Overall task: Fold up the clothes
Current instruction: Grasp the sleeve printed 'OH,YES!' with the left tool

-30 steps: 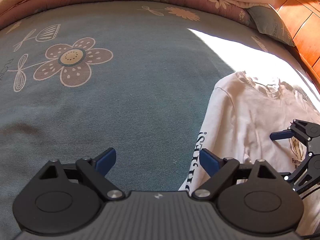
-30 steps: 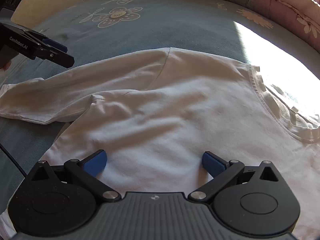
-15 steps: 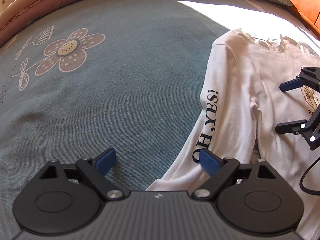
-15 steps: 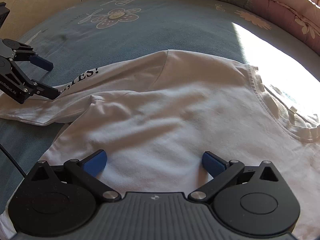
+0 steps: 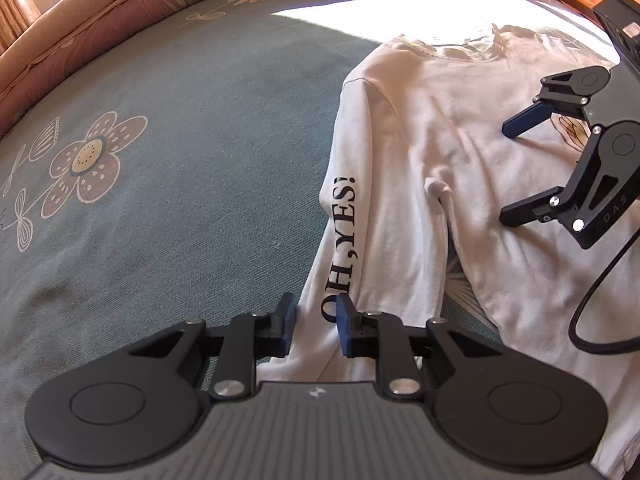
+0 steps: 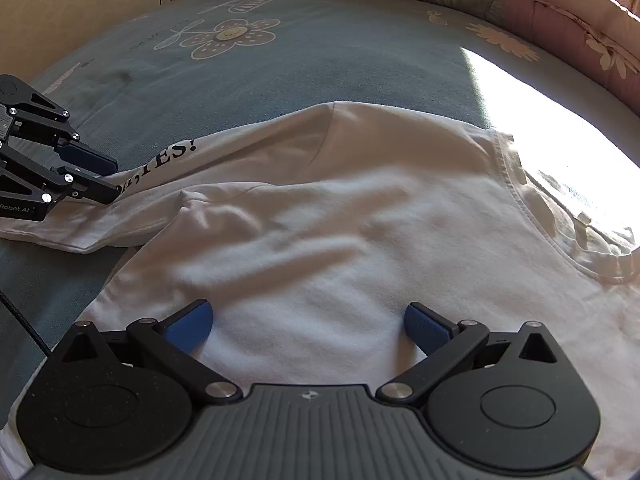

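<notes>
- Since half a second ago, the left gripper (image 5: pixel 316 322) has been narrowed around the printed sleeve (image 5: pixel 344 240) — pinched near its cuff.
- At 2 o'clock in the left wrist view, the right gripper (image 6: pixel 308 326) is held wide open, empty, over the white shirt (image 6: pixel 360 240) spread on the bedspread (image 5: pixel 180 160).

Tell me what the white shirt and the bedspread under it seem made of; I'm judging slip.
Shirt: soft matte knit, probably cotton jersey; it creases softly, with a ribbed collar. Bedspread: coarser woven cloth, matte, visible grain, printed flowers; fibre unclear.
</notes>
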`<state>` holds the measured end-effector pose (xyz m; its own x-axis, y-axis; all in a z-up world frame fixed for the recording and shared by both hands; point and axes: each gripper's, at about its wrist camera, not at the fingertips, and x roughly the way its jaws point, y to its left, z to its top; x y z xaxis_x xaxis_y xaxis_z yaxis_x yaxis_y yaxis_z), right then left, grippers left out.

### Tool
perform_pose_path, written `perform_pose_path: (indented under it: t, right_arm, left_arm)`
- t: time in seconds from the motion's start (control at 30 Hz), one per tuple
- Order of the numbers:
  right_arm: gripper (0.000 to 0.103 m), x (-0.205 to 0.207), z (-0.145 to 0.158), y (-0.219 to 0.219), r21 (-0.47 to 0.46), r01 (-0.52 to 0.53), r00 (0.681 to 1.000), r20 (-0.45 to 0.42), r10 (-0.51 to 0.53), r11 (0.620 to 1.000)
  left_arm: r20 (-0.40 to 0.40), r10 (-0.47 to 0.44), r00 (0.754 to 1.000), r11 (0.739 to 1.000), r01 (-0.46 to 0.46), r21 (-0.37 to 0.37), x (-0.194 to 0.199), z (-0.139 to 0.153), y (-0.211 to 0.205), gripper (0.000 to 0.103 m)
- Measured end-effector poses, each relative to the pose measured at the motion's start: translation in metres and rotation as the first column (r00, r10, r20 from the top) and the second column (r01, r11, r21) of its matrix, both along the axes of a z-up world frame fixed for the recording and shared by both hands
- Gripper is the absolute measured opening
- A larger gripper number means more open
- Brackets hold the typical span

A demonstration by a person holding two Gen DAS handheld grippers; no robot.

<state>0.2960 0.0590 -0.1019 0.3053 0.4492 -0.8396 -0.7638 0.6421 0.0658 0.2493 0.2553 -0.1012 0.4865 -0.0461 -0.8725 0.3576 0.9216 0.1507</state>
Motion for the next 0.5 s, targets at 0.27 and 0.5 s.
perform_pose_path:
  t: [0.27, 0.5]
  right_arm:
    - [0.103, 0.001, 0.0, 0.0, 0.003, 0.001, 1.0, 0.002, -0.001, 1.0]
    - [0.103, 0.001, 0.0, 0.0, 0.004, 0.001, 1.0, 0.001, -0.001, 1.0]
  left_arm:
    - [0.004, -0.075, 0.997, 0.995, 0.074, 0.071, -0.003, -0.001, -0.012, 0.013]
    - [0.03, -0.167, 0.986, 0.962, 0.156, 0.226, -0.012, -0.005, -0.03, 0.006]
